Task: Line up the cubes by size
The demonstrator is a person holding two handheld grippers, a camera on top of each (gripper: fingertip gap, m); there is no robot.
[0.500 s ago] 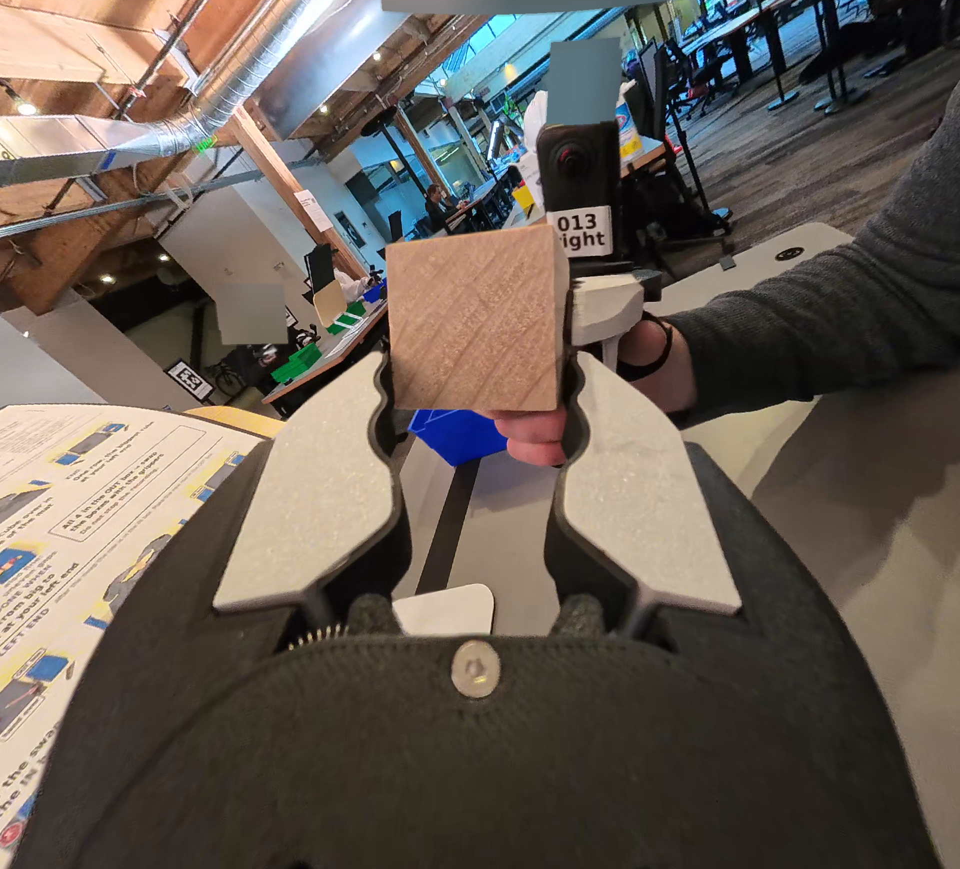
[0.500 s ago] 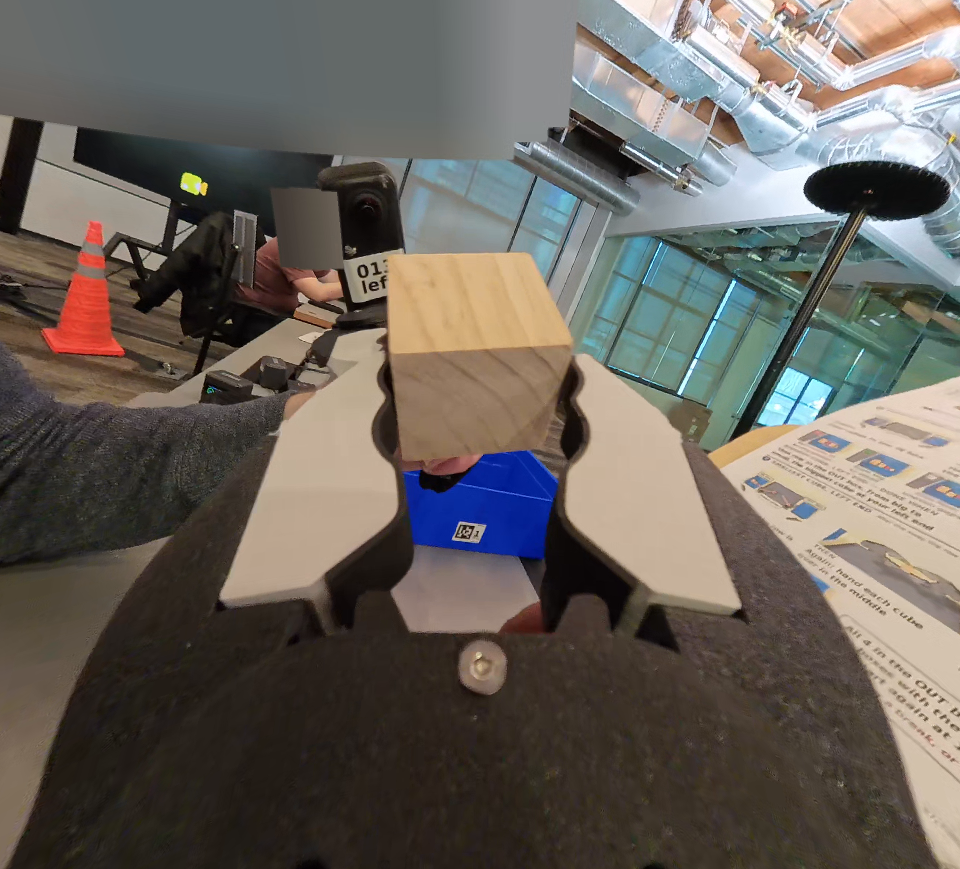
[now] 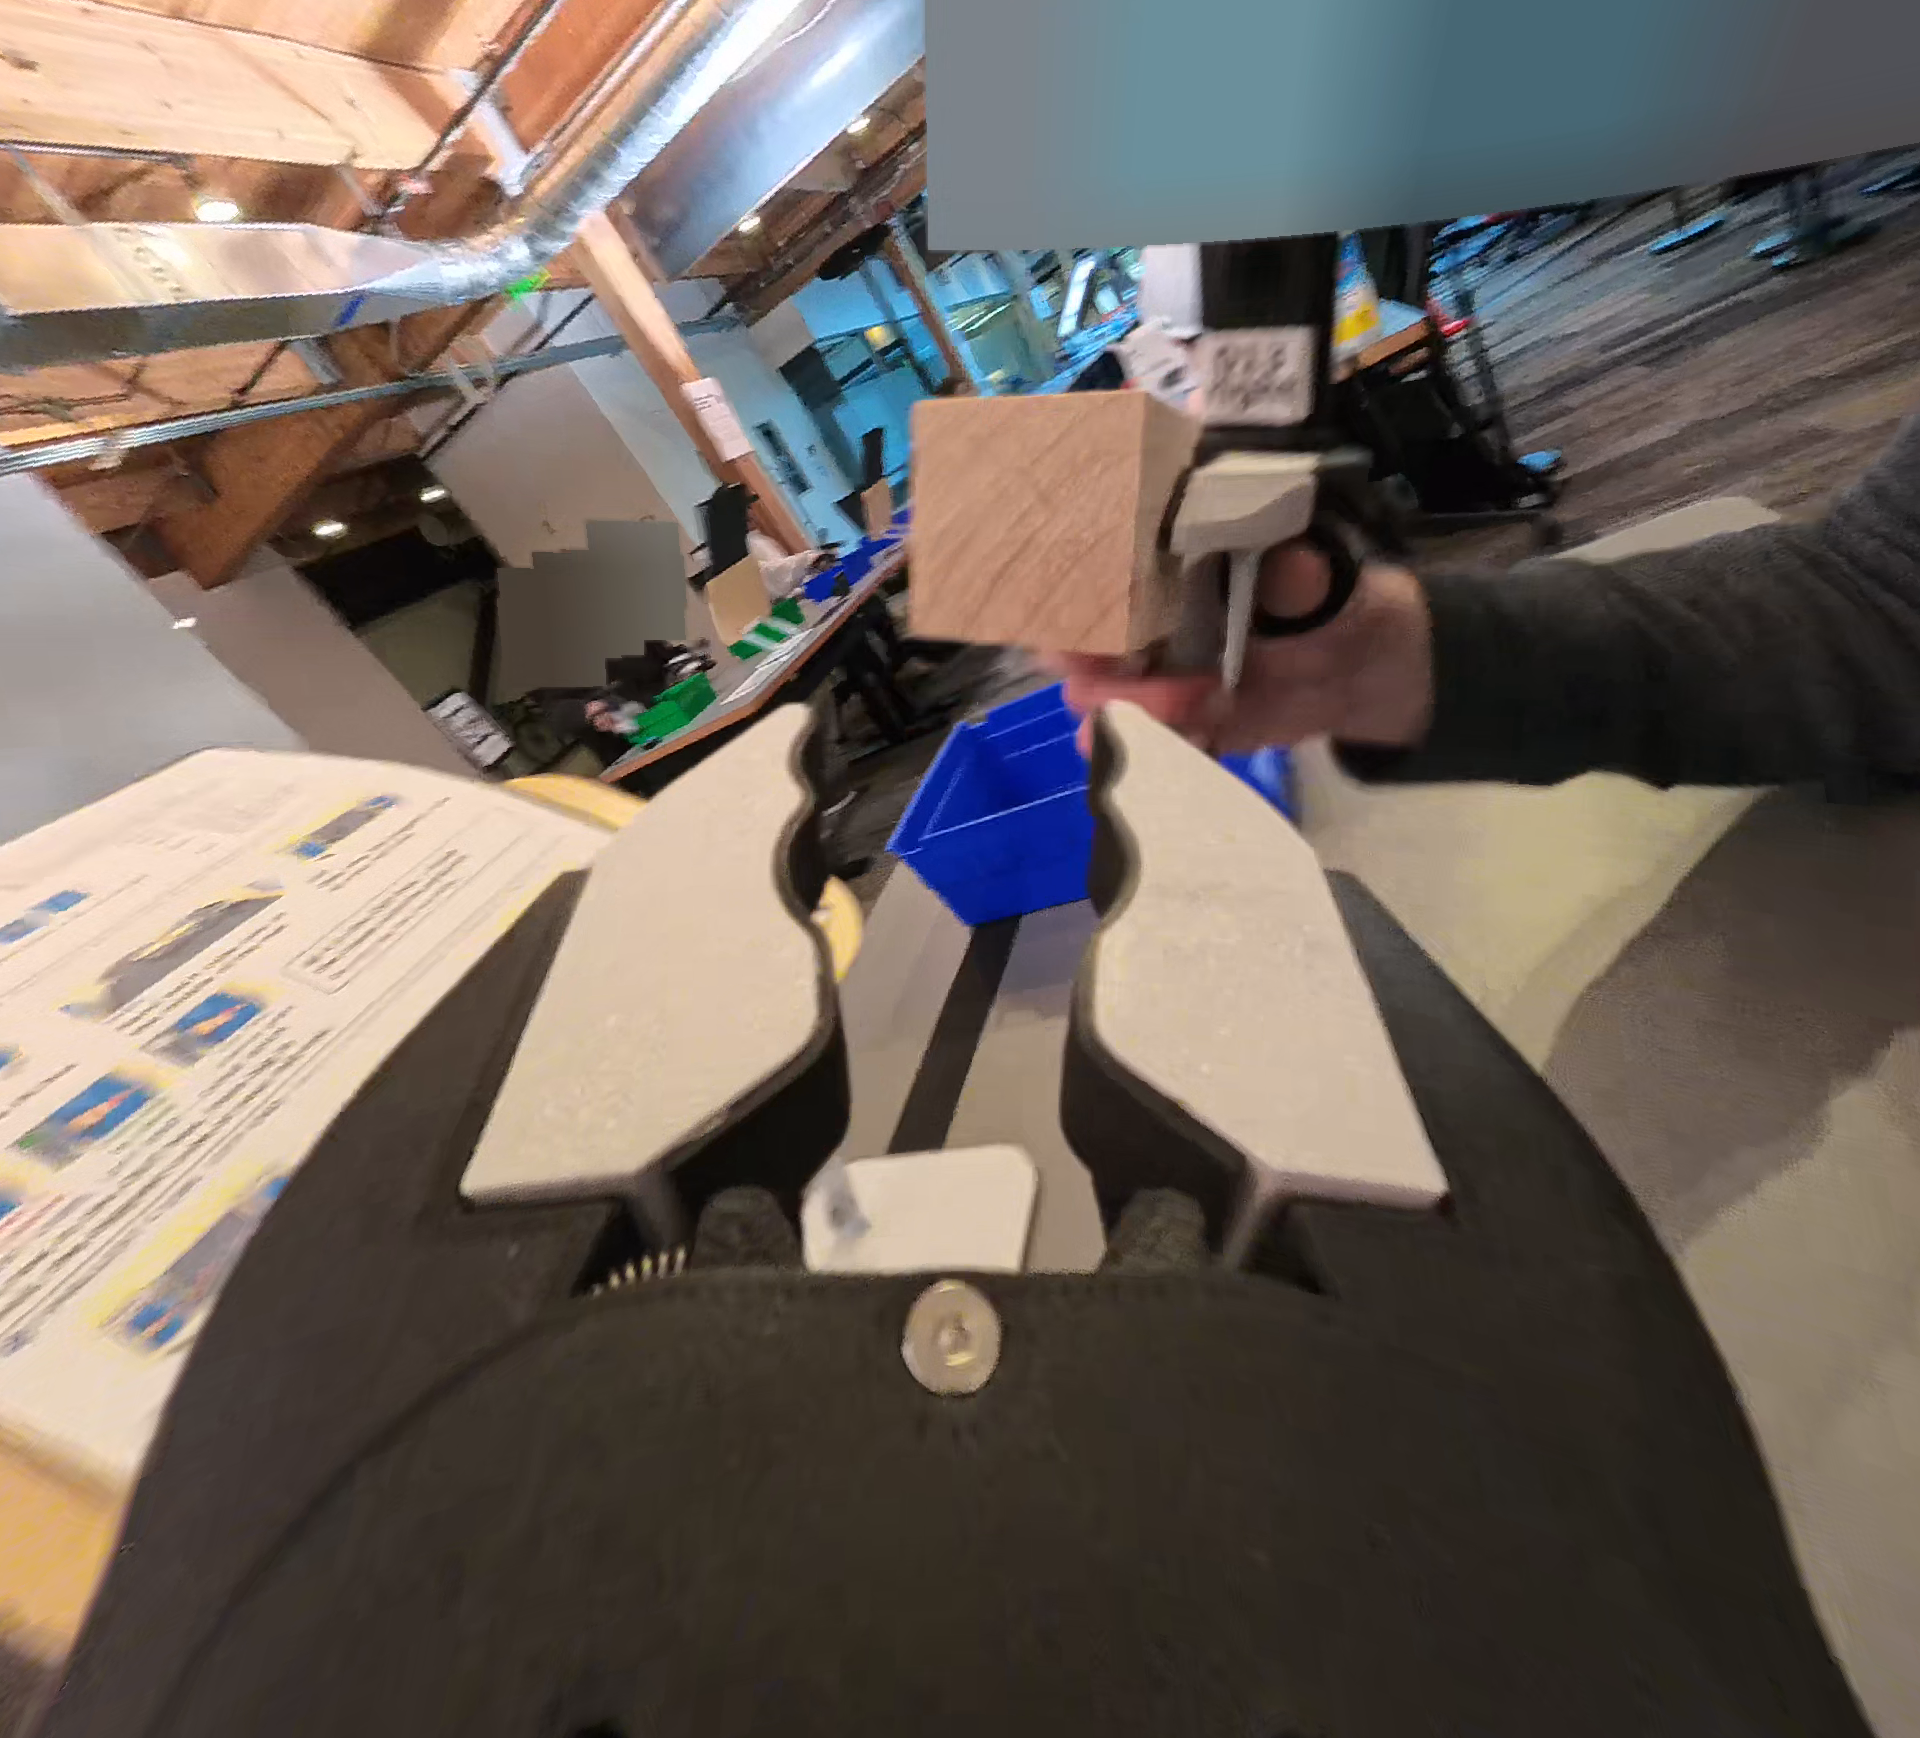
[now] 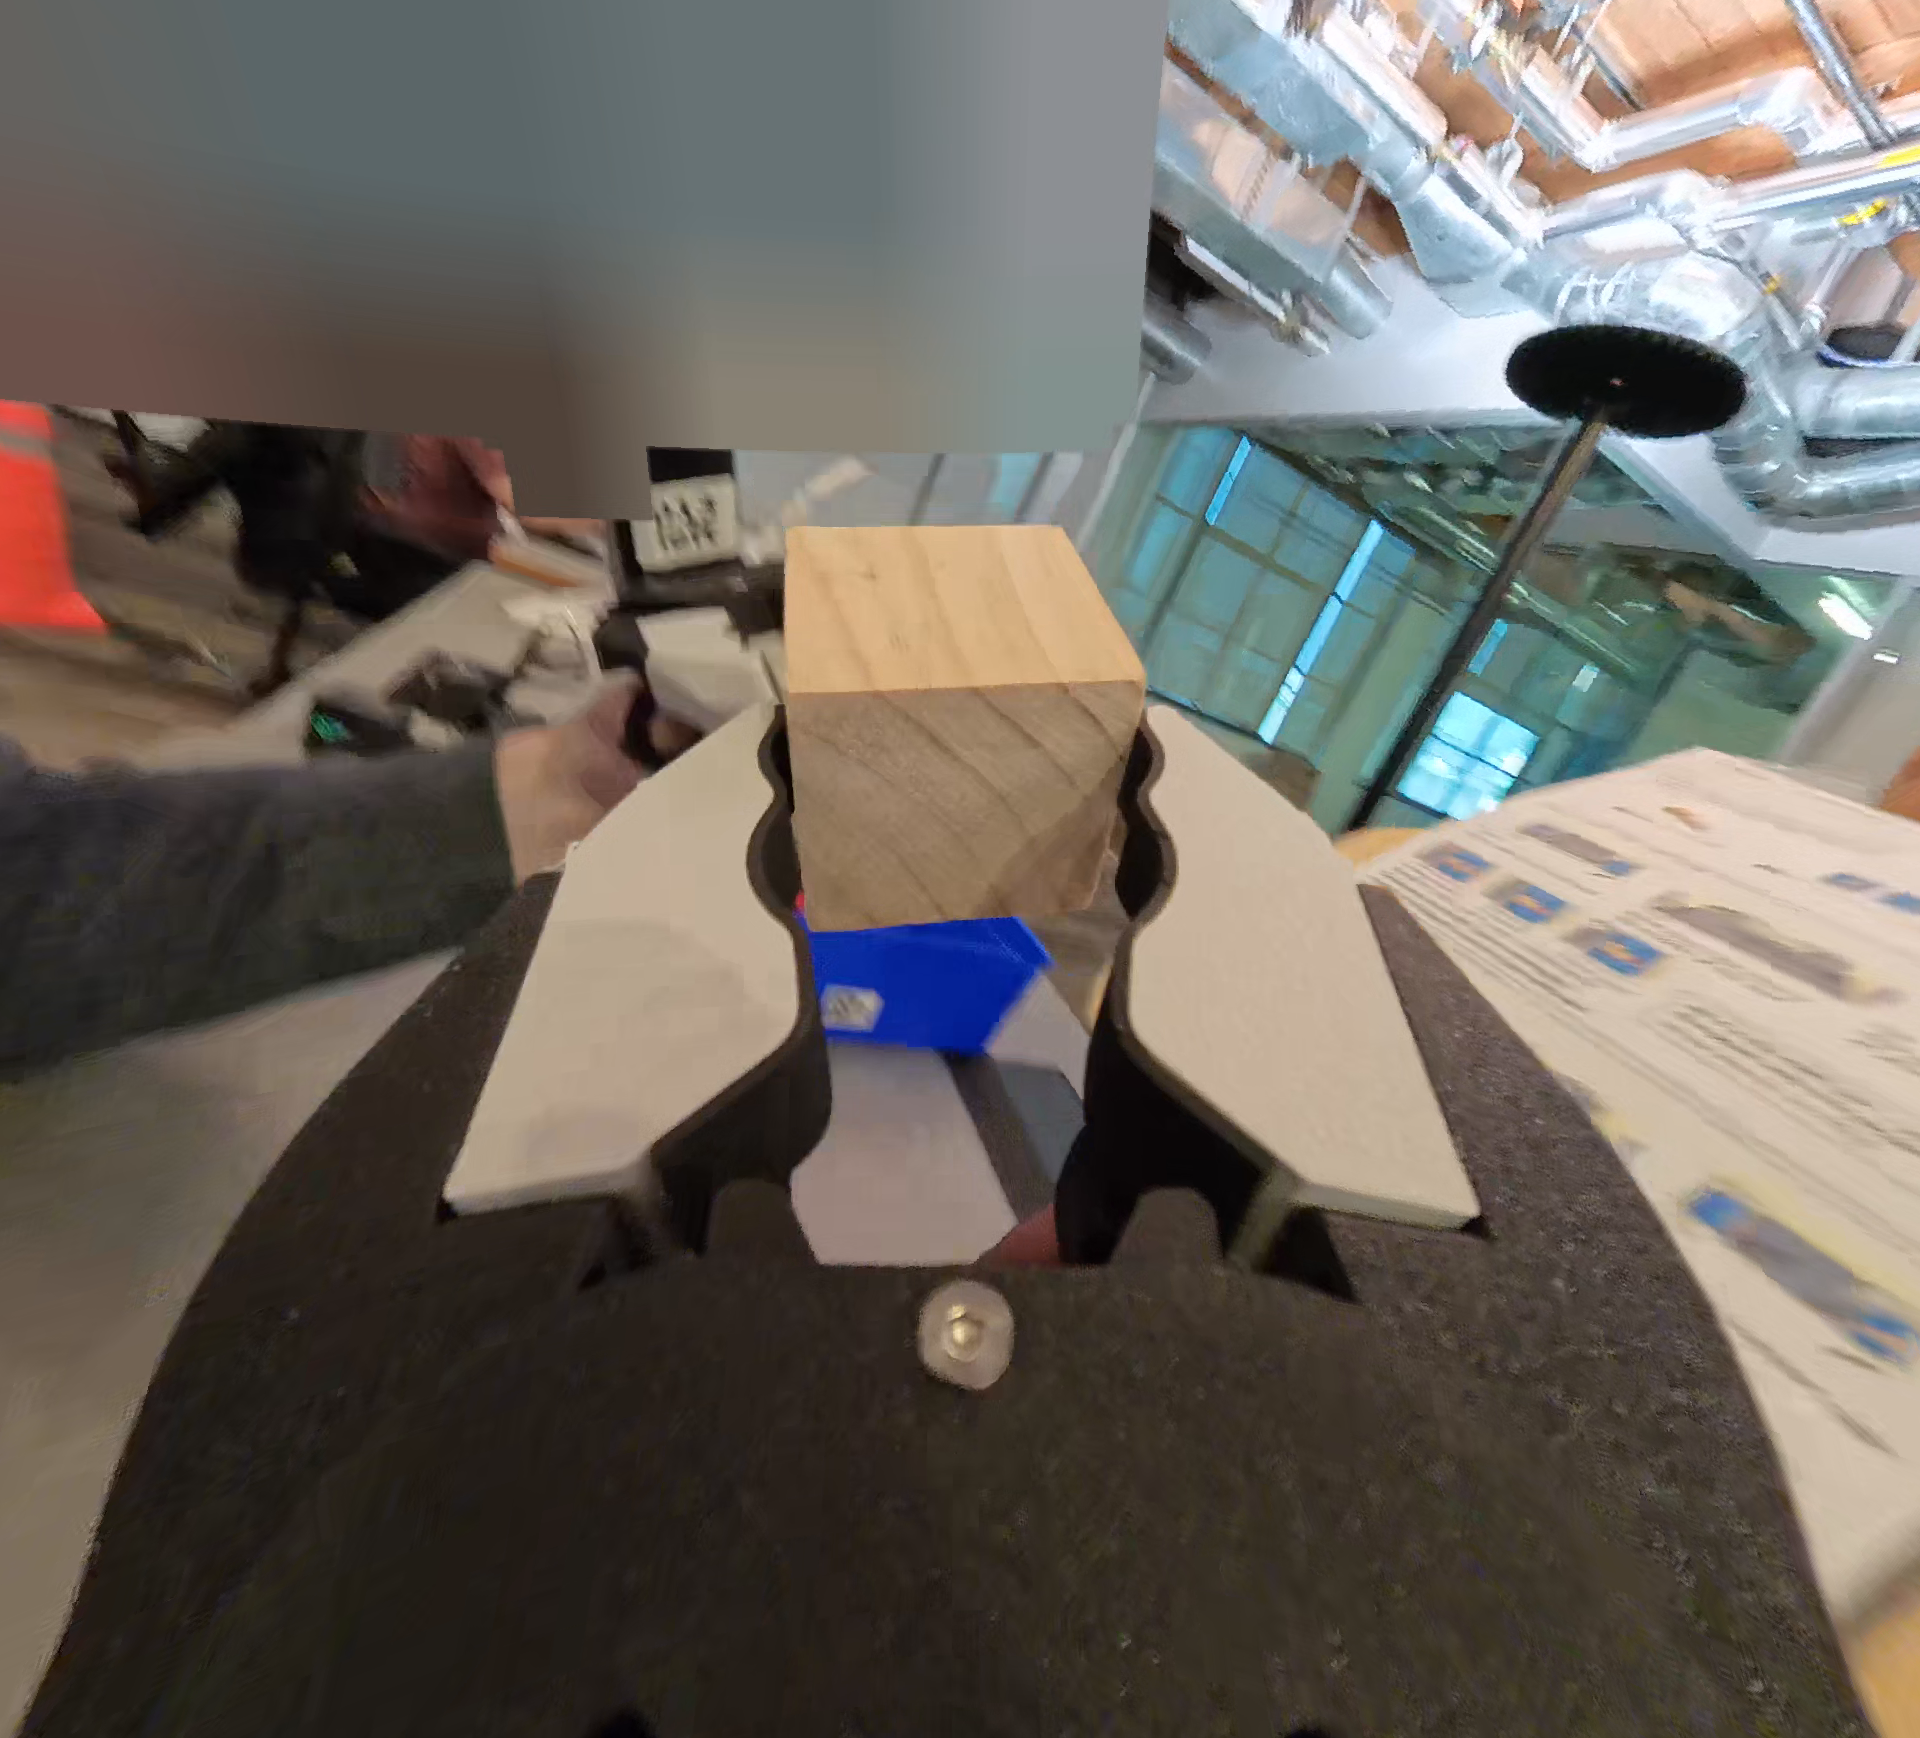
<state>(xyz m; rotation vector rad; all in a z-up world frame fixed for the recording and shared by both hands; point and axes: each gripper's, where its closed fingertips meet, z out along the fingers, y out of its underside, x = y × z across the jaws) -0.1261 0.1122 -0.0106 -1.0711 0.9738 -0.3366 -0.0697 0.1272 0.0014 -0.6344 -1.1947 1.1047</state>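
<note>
The wooden cube (image 4: 961, 732) is up in the air, well above the table (image 3: 1507, 888), clamped between the two pale fingers (image 4: 665, 909) of the right gripper (image 4: 961, 815), whose dark pads press on its left and right faces. Half a second ago the same cube also sat between the fingers of the left gripper (image 3: 951, 815). Now it hangs above and beyond those fingertips, and through the gap between them I see only the blue bin (image 3: 997, 841) and the floor. So the left gripper has let go and dropped back, its fingers (image 3: 686, 940) standing partly apart around nothing and a little closer together than before.

That reads to me as a handover just finished: the cube has passed from left to right, and the right gripper alone carries it. The left-side picture is smeared by motion, so I can't swear the withdrawal has stopped.

From the right gripper's side, the person's other hand (image 4: 566, 779) and dark sleeve (image 4: 229, 899) sit off to the left. The blue bin (image 4: 925, 976) rests on the table beneath the cube. A printed instruction sheet (image 4: 1662, 940) lies at the right.

For the task, this cube still has to come down and take its place in a row. No other cubes show in either view.
</note>
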